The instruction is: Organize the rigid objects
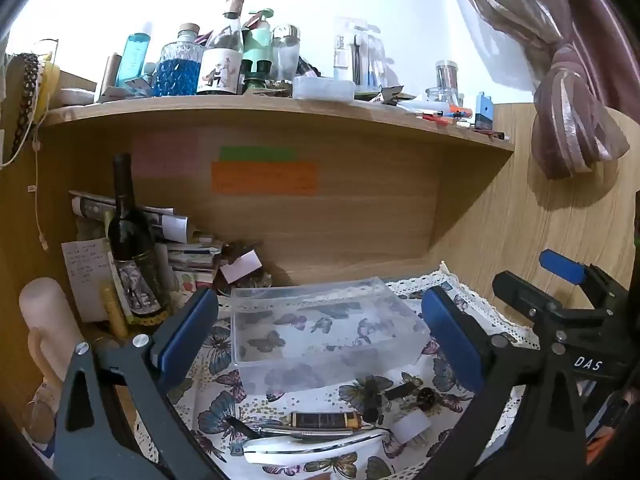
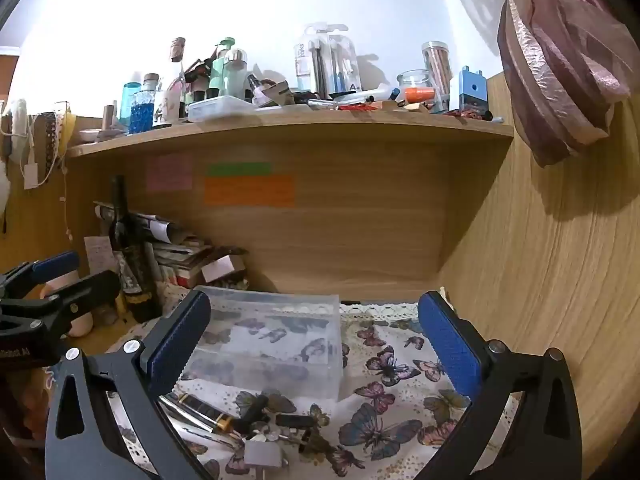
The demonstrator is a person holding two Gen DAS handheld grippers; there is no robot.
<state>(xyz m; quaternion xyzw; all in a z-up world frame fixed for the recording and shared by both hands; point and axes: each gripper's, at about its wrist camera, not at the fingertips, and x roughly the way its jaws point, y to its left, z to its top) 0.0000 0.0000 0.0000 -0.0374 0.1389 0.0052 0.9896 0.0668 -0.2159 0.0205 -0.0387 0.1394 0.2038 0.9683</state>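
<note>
A clear plastic box (image 1: 320, 332) stands empty on the butterfly-print cloth (image 1: 216, 408); it also shows in the right wrist view (image 2: 272, 344). In front of it lie small rigid items: a black-and-gold tube (image 1: 324, 420), a white curved tool (image 1: 312, 446), a white plug (image 1: 410, 428), black clips (image 1: 400, 391). The right wrist view shows the tube (image 2: 204, 408), a black cylinder (image 2: 294, 420) and a grey plug (image 2: 262, 454). My left gripper (image 1: 320, 336) is open and empty, above these items. My right gripper (image 2: 316, 344) is open and empty, to the right of the left one.
A dark wine bottle (image 1: 130, 240), stacked papers (image 1: 188, 256) and a pale mug (image 1: 48, 332) crowd the left corner. A cluttered wooden shelf (image 1: 280, 114) hangs above. A wooden side wall (image 2: 540, 280) closes the right. A tied curtain (image 1: 572, 120) hangs at upper right.
</note>
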